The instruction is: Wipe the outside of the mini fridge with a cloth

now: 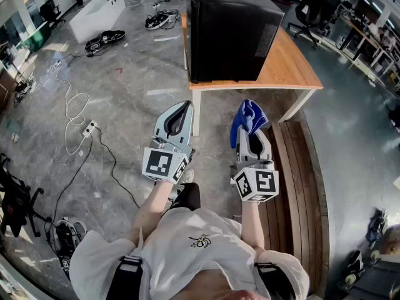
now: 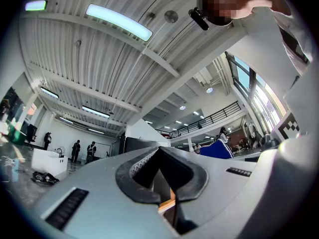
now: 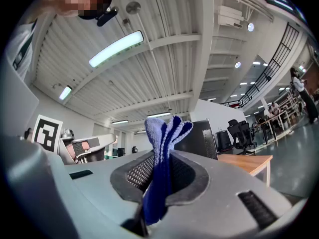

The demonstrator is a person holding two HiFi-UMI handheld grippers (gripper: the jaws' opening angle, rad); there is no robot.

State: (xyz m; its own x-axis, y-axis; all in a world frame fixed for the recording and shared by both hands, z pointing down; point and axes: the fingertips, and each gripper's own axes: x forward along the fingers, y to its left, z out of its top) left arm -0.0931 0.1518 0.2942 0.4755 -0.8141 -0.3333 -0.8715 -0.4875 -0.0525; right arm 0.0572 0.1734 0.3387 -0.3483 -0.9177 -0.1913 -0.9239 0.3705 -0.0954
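Cloth (image 3: 167,133) soft, light, limp: right gripper (image 3: 160,185) pinches its lower end, folds free. Left gripper (image 2: 162,180) closed, empty. Mini fridge (image 1: 231,33) rigid, at worktop's (image 1: 294,70) near edge.

Right gripper (image 3: 159,172): we see its jaws pinched on the cloth (image 3: 163,146).
Cloth: blue, folded, standing up past the jaws.
Fridge (image 3: 200,139): black, far, behind the cloth.
Table (image 3: 247,162): wooden, right.
Left gripper (image 3: 88,148): left.
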